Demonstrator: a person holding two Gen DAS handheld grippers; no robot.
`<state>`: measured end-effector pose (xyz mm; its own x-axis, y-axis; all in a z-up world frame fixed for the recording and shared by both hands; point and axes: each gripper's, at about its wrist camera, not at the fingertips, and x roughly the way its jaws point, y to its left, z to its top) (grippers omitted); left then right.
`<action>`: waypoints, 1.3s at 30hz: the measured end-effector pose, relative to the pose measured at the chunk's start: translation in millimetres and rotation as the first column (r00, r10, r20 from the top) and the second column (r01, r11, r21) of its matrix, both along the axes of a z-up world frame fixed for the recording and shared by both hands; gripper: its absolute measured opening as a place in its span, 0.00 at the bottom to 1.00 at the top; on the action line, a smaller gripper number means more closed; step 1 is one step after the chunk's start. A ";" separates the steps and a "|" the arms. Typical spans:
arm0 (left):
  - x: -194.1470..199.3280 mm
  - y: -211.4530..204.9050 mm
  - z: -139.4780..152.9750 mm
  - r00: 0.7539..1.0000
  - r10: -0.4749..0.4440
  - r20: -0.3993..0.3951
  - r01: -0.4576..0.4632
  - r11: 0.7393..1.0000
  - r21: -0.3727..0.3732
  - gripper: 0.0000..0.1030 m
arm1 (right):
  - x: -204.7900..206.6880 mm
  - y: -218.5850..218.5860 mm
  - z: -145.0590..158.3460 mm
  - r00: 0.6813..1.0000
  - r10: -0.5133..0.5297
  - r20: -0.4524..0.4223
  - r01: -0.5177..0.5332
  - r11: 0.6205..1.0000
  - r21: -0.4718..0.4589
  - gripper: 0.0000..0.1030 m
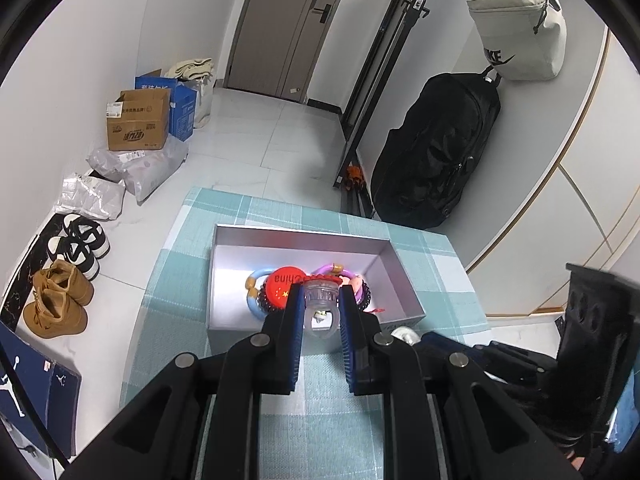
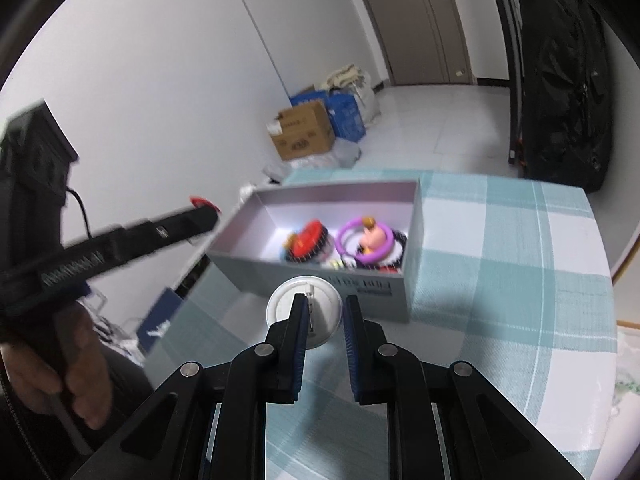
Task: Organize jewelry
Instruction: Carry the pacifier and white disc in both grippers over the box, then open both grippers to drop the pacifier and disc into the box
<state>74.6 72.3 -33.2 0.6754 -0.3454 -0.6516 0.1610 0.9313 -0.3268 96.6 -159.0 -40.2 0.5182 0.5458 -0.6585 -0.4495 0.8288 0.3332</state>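
Observation:
My left gripper (image 1: 320,292) is shut on a clear plastic trinket (image 1: 320,314) with a red cord, held just over the near edge of the open grey box (image 1: 296,240). Inside the box lie a red round piece (image 1: 282,284), a purple ring (image 1: 324,269), a pale blue ring and dark beads. In the right wrist view my right gripper (image 2: 324,300) is shut on a white round badge (image 2: 324,312) in front of the box (image 2: 360,284). The left gripper (image 2: 204,210) reaches in from the left, blurred, something red at its tip.
The box stands on a table with a teal checked cloth (image 1: 180,280). On the floor to the left are shoes (image 1: 60,304), plastic parcels and cardboard boxes (image 1: 138,124). A black bag (image 1: 436,156) leans on the right wall. A person's hand (image 2: 80,384) holds the left gripper's handle.

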 end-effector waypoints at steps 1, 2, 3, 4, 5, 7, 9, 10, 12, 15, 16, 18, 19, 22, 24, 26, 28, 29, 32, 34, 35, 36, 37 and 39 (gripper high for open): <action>2.1 -0.5 -0.5 1.000 0.001 -0.001 -0.001 1.000 0.000 0.12 | 1.9 -0.6 2.4 1.000 -0.001 0.002 0.001 1.000 0.012 0.16; 3.8 -1.0 -1.2 1.000 0.000 -0.004 0.000 1.000 -0.001 0.12 | 4.6 -1.0 4.1 1.000 0.000 0.002 0.000 1.000 0.021 0.16; 5.5 -2.2 -2.0 1.000 0.000 -0.006 0.000 1.000 0.000 0.12 | 8.5 -1.2 5.3 1.000 0.005 -0.001 -0.005 0.999 0.031 0.16; 9.2 -3.6 -2.7 1.000 0.000 -0.008 0.000 1.000 0.002 0.12 | 12.7 -1.6 6.6 1.000 0.006 -0.001 -0.006 0.999 0.038 0.16; 11.3 -4.6 -3.2 1.000 0.000 -0.009 0.000 1.000 0.005 0.12 | 15.8 -3.0 8.0 1.000 0.003 0.001 -0.003 0.999 0.040 0.16; 16.3 -6.5 -4.5 1.000 0.000 -0.011 0.000 1.000 0.011 0.12 | 25.5 -4.0 10.8 1.000 -0.002 0.002 0.002 0.999 0.054 0.16; 21.6 -8.9 -5.9 1.000 0.000 -0.015 0.000 1.000 0.017 0.12 | 33.4 -5.9 12.6 1.000 -0.009 0.002 0.009 0.998 0.065 0.16; 24.6 -10.1 -6.5 1.000 0.000 -0.017 0.000 1.000 0.019 0.12 | 37.7 -6.4 14.4 1.000 -0.010 0.004 0.009 0.997 0.072 0.16; 28.5 -12.5 -7.2 1.000 -0.001 -0.021 0.002 1.000 0.025 0.12 | 43.1 -7.4 16.8 1.000 -0.016 0.013 0.015 0.997 0.078 0.16; 32.7 -14.2 -11.0 0.999 -0.002 -0.040 0.004 0.999 0.037 0.12 | 51.4 -9.8 19.0 1.000 -0.020 0.008 0.019 0.995 0.096 0.16; 33.6 -13.9 -11.8 0.999 -0.001 -0.046 0.003 0.999 0.037 0.12 | 53.7 -9.9 19.6 1.000 -0.021 0.005 0.020 0.995 0.096 0.16; 36.7 -14.1 -13.8 0.998 -0.004 -0.060 0.006 0.999 0.032 0.12 | 57.5 -10.1 20.0 1.000 -0.019 -0.005 0.020 0.995 0.102 0.16; 39.0 -13.5 -14.6 0.998 -0.003 -0.067 0.005 1.000 0.030 0.12 | 59.4 -9.6 20.2 1.000 -0.017 -0.011 0.018 0.995 0.103 0.16; 44.8 -15.8 -15.1 0.997 -0.002 -0.076 0.004 1.000 0.027 0.12 | 62.5 -8.1 20.1 1.000 -0.006 -0.020 0.008 0.994 0.106 0.16; 46.8 -17.6 -13.7 0.997 -0.008 -0.078 0.010 1.000 0.026 0.12 | 65.0 -7.3 19.0 1.000 -0.003 -0.024 0.006 0.994 0.105 0.16; 47.3 -20.0 -12.3 0.997 -0.009 -0.072 0.012 0.999 0.035 0.12 | 68.4 -7.4 16.3 0.999 -0.003 -0.037 0.007 0.994 0.109 0.16; 48.7 -22.1 -12.4 0.998 -0.010 -0.068 0.014 0.998 0.057 0.12 | 69.6 -9.1 14.2 0.999 -0.006 -0.047 0.011 0.994 0.112 0.16; 50.1 -22.5 -13.3 0.997 -0.007 -0.070 0.011 0.998 0.062 0.12 | 71.0 -9.5 12.9 0.999 -0.006 -0.053 0.012 0.993 0.116 0.16; 55.8 -23.4 -18.9 0.996 -0.001 -0.092 0.007 0.998 0.065 0.12 | 75.2 -9.3 10.6 0.998 -0.008 -0.059 0.015 0.993 0.116 0.16; 60.0 -23.5 -22.5 0.994 0.002 -0.105 0.004 0.998 0.060 0.12 | 76.2 -9.5 8.4 0.998 -0.010 -0.063 0.018 0.993 0.114 0.16; 61.8 -23.6 -23.6 0.994 0.007 -0.110 0.000 0.998 0.057 0.12 | 76.6 -9.5 7.8 0.998 -0.014 -0.064 0.021 0.993 0.112 0.16; 63.1 -23.8 -24.3 0.993 0.008 -0.114 -0.002 0.999 0.054 0.12 | 77.1 -9.8 6.6 0.998 -0.018 -0.066 0.026 0.994 0.108 0.17; 64.5 -23.6 -24.8 0.993 0.007 -0.117 -0.002 0.999 0.046 0.12 | 78.3 -9.9 5.6 0.997 -0.023 -0.069 0.030 0.994 0.101 0.19; 66.8 -23.6 -26.2 0.991 0.002 -0.133 0.003 0.999 0.037 0.12 | 79.8 -12.0 2.5 0.997 -0.043 -0.071 0.049 0.995 0.086 0.19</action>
